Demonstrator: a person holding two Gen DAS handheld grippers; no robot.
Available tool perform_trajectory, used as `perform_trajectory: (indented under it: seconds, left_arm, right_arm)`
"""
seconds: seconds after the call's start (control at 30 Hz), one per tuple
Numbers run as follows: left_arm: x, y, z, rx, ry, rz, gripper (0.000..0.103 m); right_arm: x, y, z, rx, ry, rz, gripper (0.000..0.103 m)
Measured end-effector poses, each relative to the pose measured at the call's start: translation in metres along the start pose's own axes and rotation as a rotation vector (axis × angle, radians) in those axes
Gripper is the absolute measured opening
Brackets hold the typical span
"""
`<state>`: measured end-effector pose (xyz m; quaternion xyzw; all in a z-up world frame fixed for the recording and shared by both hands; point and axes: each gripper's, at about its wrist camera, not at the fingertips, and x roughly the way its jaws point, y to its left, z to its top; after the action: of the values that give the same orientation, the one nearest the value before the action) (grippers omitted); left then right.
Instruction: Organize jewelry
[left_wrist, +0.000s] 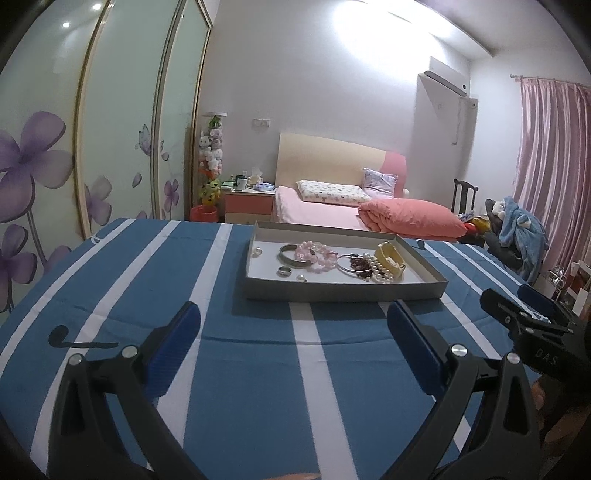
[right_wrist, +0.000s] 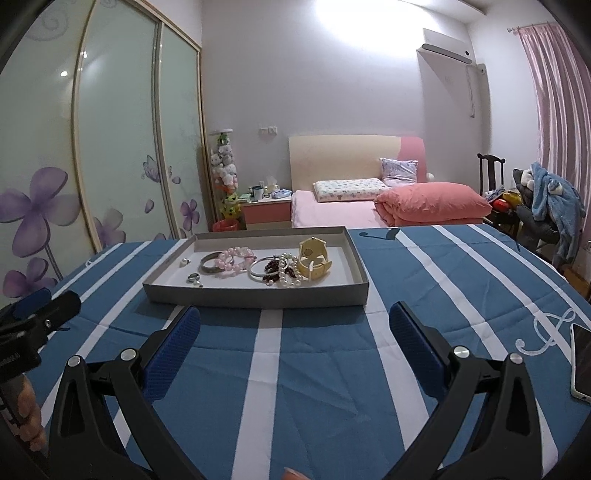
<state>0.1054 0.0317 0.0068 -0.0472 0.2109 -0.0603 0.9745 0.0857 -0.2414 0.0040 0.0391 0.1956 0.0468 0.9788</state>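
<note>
Jewelry is all seen inside the grey tray (left_wrist: 343, 291), which sits on the striped worktop (left_wrist: 240, 387) ahead of both grippers. Nothing is seen loose on the cloth.

Contents, left to right in the left wrist view: pearl earring (left_wrist: 257, 252), silver bangle (left_wrist: 293, 256), ring (left_wrist: 284, 271), second pearl (left_wrist: 301, 278), pink bead bracelet (left_wrist: 317, 255), thin silver bangle with dark red beads (left_wrist: 356, 264), pearl strand (left_wrist: 380, 271), cream cuff (left_wrist: 389, 258). The right-hand pieces overlap in a heap; the left-hand ones lie apart.

Left gripper (left_wrist: 293, 325): fingers spread wide, nothing held, low over the worktop short of the tray. Right gripper (right_wrist: 293, 325): same, fingers apart and empty. A phone (right_wrist: 581, 362) lies at the right edge.

Step in hand cannot be settled: the scene fits either a tray waiting to be sorted or pieces already gathered into it. If sorting is meant, the tangled heap around the pearl strand is judged the hard part: one piece would need to be pinched without dragging its neighbours, and the tray possibly steadied by the other gripper. Small pearls and ring call for a fine fingertip pinch.
</note>
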Motion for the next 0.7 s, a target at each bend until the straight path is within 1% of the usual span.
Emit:
perform_trajectory:
  seconds: [0.23, 0.7]
  left_arm:
    - [0.0000, -0.0036, -0.0009, 0.007, 0.003, -0.014, 0.099]
    - [0.0019, -0.0032, -0.0015, -0.001, 0.009, -0.008, 0.099]
  right_arm:
    - [-0.0010, 0.0016, -0.0008, -0.004, -0.001, 0.006, 0.101]
    - [-0.0008, 0.0034, -0.0010, -0.003, 0.005, 0.009, 0.101]
